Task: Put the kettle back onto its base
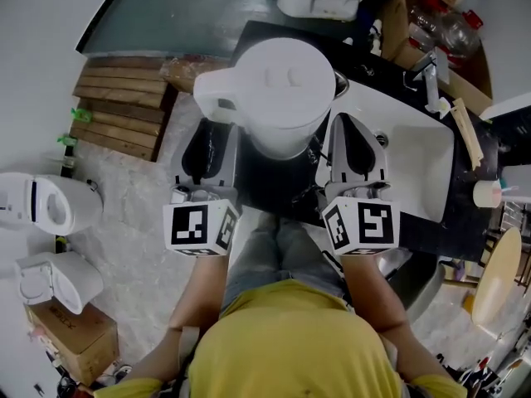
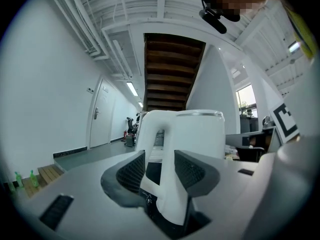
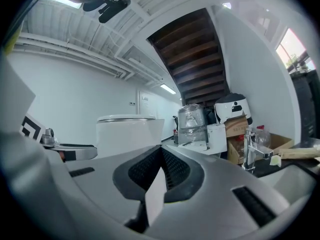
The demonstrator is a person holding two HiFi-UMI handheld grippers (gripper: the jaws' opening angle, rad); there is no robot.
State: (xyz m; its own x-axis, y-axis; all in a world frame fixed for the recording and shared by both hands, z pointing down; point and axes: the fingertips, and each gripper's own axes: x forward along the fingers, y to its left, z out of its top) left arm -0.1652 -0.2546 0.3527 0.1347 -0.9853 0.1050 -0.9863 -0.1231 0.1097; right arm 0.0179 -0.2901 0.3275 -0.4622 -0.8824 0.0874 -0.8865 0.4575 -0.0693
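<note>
On black counter (image 1: 274, 185), left end: white kettle (image 1: 278, 89) upright, lid on; base hidden under it, can't tell if it's seated.
Handle (image 1: 217, 98): on kettle's side twd counter's left edge.
Left gripper (image 1: 209, 143): jaws spread wide w/ handle btwn them; pads don't visibly squeeze it, dark gap shows at the left pad.
Right gripper (image 1: 353, 143): jaw tips closed together, just beside kettle's right side, near counter's front edge by the sink.
Sink (image 1: 431, 164): white basin, right of kettle; faucet (image 1: 427, 73) at its back edge, wooden stick (image 1: 466, 131) along its right rim.
Counter's back-right corner: cardboard box (image 1: 419, 31) w/ plastic bottles (image 1: 452, 27).
Right gripper view, past the jaws: kettle at left, wrapped clear container (image 3: 192, 119) behind it, faucet at right.
Floor left of counter: wooden slats (image 1: 124, 106), two white appliances (image 1: 50, 206), brown carton (image 1: 70, 334).
Person: yellow shirt (image 1: 290, 351), forearms behind both marker cubes.
</note>
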